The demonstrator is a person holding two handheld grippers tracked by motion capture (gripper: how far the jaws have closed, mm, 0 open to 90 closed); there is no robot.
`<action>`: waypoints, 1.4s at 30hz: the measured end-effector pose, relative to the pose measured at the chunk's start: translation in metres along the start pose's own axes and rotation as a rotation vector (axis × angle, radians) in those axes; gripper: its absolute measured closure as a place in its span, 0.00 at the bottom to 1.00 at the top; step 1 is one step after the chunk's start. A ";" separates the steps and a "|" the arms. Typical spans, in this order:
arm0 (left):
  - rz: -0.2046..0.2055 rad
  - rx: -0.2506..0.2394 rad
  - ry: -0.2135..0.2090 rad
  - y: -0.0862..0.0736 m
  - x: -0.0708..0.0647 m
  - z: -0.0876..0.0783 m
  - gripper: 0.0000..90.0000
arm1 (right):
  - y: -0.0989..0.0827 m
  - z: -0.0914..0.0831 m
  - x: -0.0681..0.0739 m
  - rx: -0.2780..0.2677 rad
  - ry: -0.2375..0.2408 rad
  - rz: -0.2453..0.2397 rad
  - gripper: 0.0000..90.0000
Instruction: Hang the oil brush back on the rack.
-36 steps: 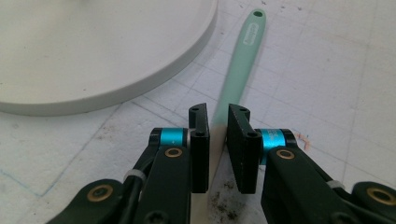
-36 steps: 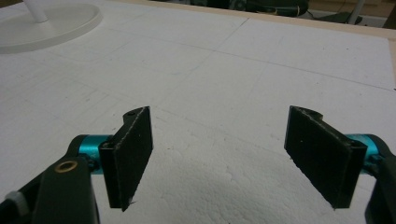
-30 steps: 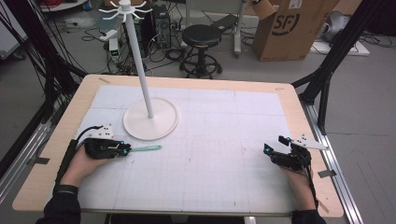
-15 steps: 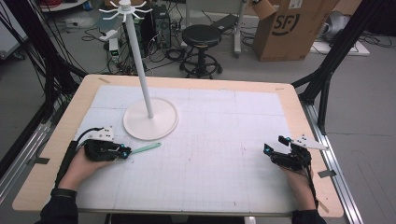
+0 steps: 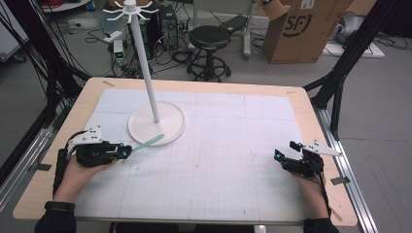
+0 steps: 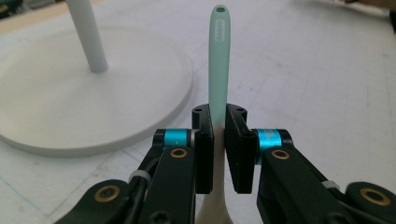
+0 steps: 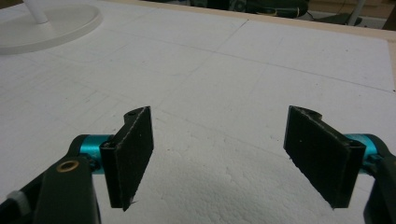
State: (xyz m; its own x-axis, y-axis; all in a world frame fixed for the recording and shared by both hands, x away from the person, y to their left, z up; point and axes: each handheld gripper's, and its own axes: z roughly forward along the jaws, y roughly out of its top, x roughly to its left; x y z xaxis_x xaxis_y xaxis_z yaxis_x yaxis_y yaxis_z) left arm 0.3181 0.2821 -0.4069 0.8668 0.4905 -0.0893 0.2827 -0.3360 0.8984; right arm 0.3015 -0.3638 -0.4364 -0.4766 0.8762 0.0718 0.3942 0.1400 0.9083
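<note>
My left gripper (image 5: 125,151) (image 6: 218,144) is shut on a mint-green utensil handle (image 5: 147,142) (image 6: 219,60), which sticks out past the jaws toward the white stand's round base (image 5: 170,127) (image 6: 70,107). The handle tip has a small hole and hovers over the base's front edge. A pale cream part of the utensil runs down between the jaws in the left gripper view. The stand's white pole (image 5: 145,58) rises to a hook crown. My right gripper (image 5: 284,153) (image 7: 219,158) stays low at the table's right side, open with nothing between its pads.
A white gridded mat (image 5: 228,160) covers the wooden table (image 5: 301,97). Behind the table stand a black stool (image 5: 210,41), a cardboard box (image 5: 306,26) and cables on the floor. Black frame legs flank both sides.
My left gripper has lifted the green utensil off the mat and tilted its tip up toward the stand's base. The right gripper has kept still.
</note>
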 end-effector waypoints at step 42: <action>0.017 -0.275 0.209 0.172 0.008 -0.112 0.92 | 0.000 0.003 0.000 0.011 0.004 -0.004 0.26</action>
State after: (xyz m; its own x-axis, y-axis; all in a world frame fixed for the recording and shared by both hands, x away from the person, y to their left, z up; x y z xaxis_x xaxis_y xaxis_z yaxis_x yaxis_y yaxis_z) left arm 0.3279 0.3189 -0.2048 0.7594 0.6506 -0.0092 0.1235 -0.1302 0.9838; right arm 0.3037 -0.3622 -0.4372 -0.4811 0.8739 0.0697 0.4006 0.1484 0.9042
